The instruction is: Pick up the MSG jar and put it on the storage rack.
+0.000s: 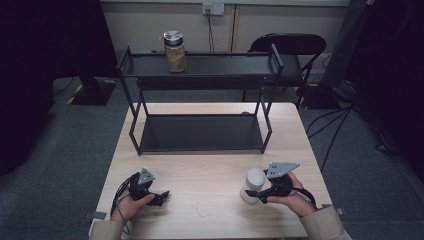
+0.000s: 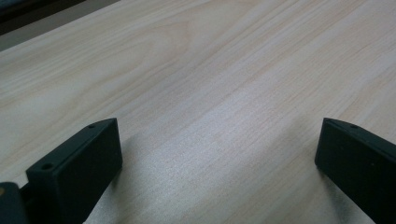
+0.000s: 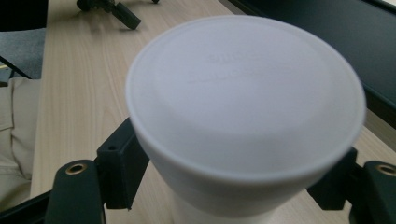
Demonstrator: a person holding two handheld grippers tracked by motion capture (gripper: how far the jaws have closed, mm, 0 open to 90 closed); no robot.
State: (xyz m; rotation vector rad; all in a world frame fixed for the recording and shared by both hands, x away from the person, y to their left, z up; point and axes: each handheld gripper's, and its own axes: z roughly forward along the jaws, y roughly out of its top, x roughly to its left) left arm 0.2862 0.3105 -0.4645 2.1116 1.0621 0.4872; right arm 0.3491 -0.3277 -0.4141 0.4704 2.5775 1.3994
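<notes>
So I've got my right gripper (image 1: pixel 257 192) clamped on a white plastic bottle (image 1: pixel 253 185) that stands upright near the front right corner of the wooden table (image 1: pixel 210 165). In the right gripper view its wide round white cap (image 3: pixel 245 98) sits right up close, with some raised lettering on top that's too blurry to read, and my two black jaws hug the bottle's body just under that cap, one on each side, touching it. My left gripper (image 1: pixel 159 197) rests low over the table near the front left corner, well apart from the bottle, and its jaws stand wide apart with just bare wood grain between them in the left gripper view (image 2: pixel 219 154). Farther back, a black two-tier metal rack (image 1: pixel 200 100) takes up the far half of the table; its bottom shelf (image 1: pixel 200 132) lies bare, and a glass jar with a silver lid (image 1: pixel 174 51) stands upright on the top shelf, toward its left end, with something tan inside. A black folding chair (image 1: pixel 290 47) sits behind the table's far right corner.
</notes>
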